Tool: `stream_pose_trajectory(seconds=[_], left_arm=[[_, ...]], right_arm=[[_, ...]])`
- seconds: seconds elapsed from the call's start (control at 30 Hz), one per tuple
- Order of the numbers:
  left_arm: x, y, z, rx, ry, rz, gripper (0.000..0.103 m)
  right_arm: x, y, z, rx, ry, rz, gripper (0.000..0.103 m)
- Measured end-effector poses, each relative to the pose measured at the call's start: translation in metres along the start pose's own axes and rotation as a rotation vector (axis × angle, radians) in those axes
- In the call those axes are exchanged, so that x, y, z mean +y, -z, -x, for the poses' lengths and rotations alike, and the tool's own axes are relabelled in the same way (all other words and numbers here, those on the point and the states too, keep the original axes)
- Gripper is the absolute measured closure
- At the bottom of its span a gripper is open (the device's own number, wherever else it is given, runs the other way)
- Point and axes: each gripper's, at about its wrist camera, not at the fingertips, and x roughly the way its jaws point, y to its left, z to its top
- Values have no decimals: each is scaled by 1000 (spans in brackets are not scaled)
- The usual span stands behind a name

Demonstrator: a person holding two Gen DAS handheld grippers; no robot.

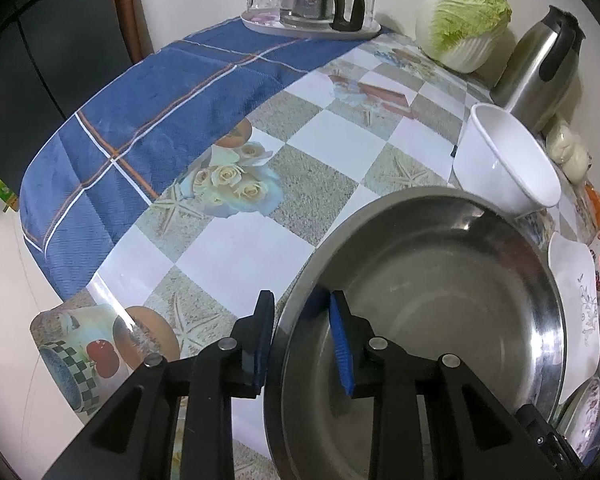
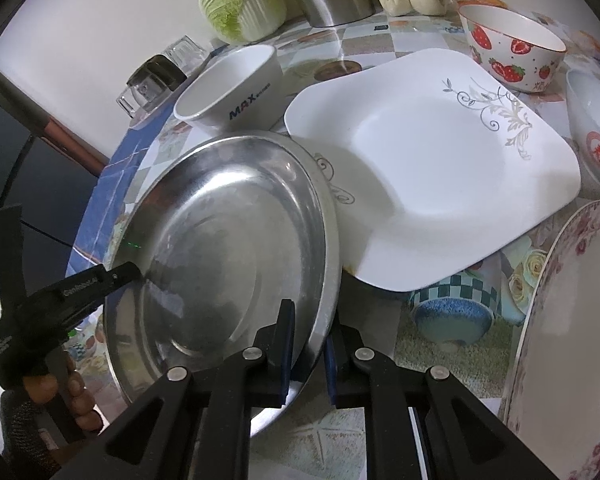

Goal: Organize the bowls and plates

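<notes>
A large steel plate (image 1: 440, 300) (image 2: 228, 240) is tilted above the table, and its far edge covers a corner of the white square plate (image 2: 440, 168) (image 1: 572, 276). My right gripper (image 2: 308, 320) is shut on the steel plate's near rim. My left gripper (image 1: 302, 300) (image 2: 134, 271) straddles the opposite rim, one finger outside and one inside. Its pads stand slightly off the metal. A white bowl (image 1: 508, 160) (image 2: 236, 80) stands just beyond the steel plate.
A strawberry bowl (image 2: 512, 48), a red-marked bowl (image 2: 596, 140) and a floral plate (image 2: 568, 340) crowd the right side. A cabbage (image 1: 464, 24), a steel jug (image 1: 540, 68) and a glass pot (image 1: 320, 4) line the wall. A blue cloth (image 1: 148, 120) covers the table's left edge.
</notes>
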Motion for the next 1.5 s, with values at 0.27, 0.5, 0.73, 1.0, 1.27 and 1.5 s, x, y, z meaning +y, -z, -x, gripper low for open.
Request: stream_pose_trajectory(seconds=[0.27,0.5,0.73,1.0,1.27,1.5], left_arm=[[-3,2,16,-45,10,-3,74],[-11,3,34,-103,25,-11,74],[-18,4,48,-149,40,-10,74],[-32,8,57,-163,69,-12,74],[-46,13,68,-186,92,-25,74],[-61,11,75,-202,139,-31,74]], right_arm=[[-3,-1,18,-44,-39,17,87],[-6,2,32,-72,-57,17,87],[-11,5,47,-103,-69,26,86],[-21,6,60,-113,-63,20,85],[-30,6,76,-140,-57,14,85],[-45,3,86,-167,-58,-10,85]])
